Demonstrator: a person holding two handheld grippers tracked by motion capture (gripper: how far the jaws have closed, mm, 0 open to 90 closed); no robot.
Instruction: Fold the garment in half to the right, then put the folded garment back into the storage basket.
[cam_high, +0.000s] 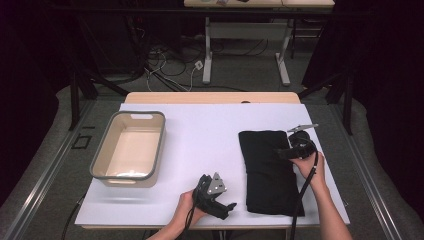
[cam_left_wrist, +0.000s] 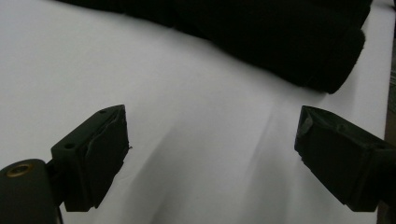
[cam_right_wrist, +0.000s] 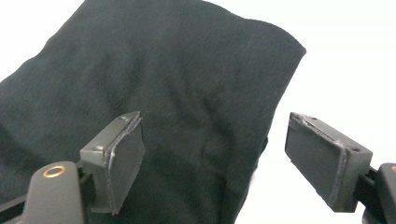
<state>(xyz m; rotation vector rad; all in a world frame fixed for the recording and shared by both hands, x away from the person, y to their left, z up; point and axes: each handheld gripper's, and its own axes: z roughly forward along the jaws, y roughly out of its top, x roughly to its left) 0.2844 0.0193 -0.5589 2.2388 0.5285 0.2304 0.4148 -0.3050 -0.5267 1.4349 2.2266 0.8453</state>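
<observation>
- A folded black cloth lies flat in the lower right of the high view, a long dark rectangle on the white table cover; in the right gripper view it spreads across the upper left and centre.
- The right gripper sits at the cloth's right edge, in the middle right of the high view, pointing left across the fabric. Its jaws are spread wide with nothing pinched; the cloth lies beneath and beyond them.
- The left gripper rests low in the centre bottom of the high view, just left of the cloth's near corner. Its jaws are also released and hold nothing, with bare cover between them and the cloth's rounded fold at the top of its own view.
- The step looks like taking hold of the cloth by an edge. To do it well, I would bring one pad under the fold and one over it, catch every layer, and close fully before lifting, so the stack does not slide apart.
- A grey-rimmed beige tub stands well apart at the middle left of the high view.
- The cover lies on a wooden table; beyond, at the top, are cables on the floor, another desk's white legs and dark curtains.
</observation>
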